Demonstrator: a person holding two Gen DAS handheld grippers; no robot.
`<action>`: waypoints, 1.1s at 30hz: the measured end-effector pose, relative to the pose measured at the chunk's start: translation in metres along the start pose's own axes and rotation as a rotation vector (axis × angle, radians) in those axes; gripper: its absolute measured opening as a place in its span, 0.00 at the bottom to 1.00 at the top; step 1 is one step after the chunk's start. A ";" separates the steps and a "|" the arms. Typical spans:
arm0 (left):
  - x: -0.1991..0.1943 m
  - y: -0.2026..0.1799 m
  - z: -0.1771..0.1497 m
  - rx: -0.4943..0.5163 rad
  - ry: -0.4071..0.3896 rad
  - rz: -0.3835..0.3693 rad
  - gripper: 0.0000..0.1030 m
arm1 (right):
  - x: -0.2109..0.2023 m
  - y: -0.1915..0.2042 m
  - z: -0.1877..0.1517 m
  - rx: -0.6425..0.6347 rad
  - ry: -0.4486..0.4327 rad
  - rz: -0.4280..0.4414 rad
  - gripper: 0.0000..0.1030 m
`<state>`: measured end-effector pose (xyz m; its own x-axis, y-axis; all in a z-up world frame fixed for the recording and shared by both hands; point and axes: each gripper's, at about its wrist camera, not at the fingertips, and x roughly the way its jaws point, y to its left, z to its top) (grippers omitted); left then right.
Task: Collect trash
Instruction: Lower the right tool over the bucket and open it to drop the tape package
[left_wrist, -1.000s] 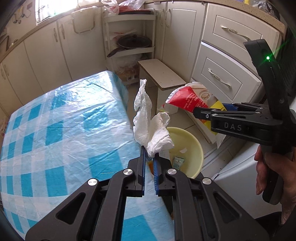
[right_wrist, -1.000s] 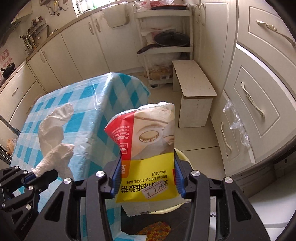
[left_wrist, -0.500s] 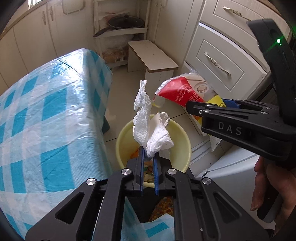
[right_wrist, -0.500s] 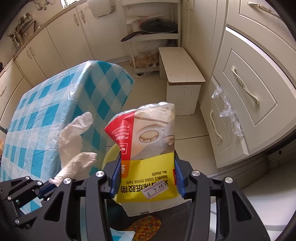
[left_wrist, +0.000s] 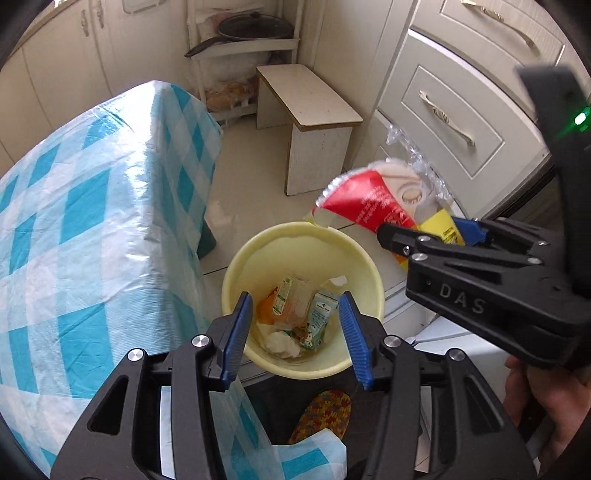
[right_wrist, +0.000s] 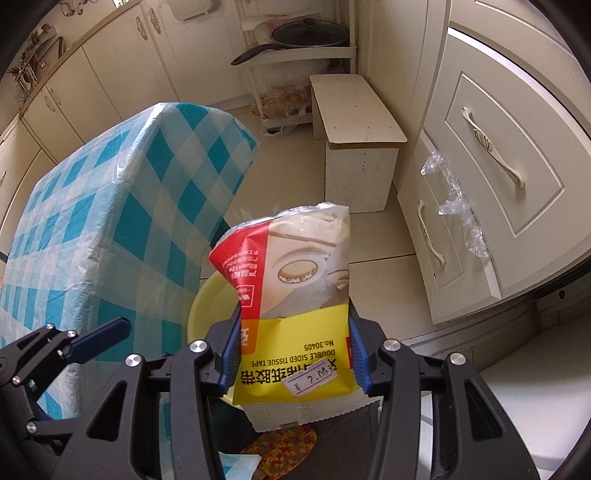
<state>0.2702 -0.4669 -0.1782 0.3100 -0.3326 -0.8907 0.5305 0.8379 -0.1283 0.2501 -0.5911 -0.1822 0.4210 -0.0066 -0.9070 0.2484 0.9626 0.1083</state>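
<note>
Tissue's gone from the left gripper since a second ago; its jaws are opening with nothing between them, straight above the round pale-yellow plastic bin.

Crumpled white paper tissue now lies in the bin's bottom among small cartons. Right gripper is clamped on the red-and-yellow plastic tape packet, pads squeezing its lower yellow part, just beside and above the bin's rim. That packet looks light, crinkly and a bit slick, so I'd guess gripping the flat lower half is safest; the puffy top would just fold. Checked blue tablecloth sits just beside the bin.
</note>
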 end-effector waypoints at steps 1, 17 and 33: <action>-0.004 0.002 -0.001 -0.001 -0.009 0.003 0.46 | 0.002 0.000 0.000 -0.001 0.005 0.001 0.47; -0.058 0.033 -0.019 -0.022 -0.107 0.038 0.57 | 0.035 0.023 -0.007 -0.074 0.115 0.014 0.50; -0.067 0.044 -0.030 -0.016 -0.122 0.075 0.59 | 0.063 0.034 -0.015 -0.143 0.206 -0.003 0.63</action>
<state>0.2486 -0.3949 -0.1373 0.4427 -0.3179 -0.8384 0.4900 0.8689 -0.0707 0.2720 -0.5543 -0.2416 0.2297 0.0318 -0.9727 0.1172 0.9913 0.0601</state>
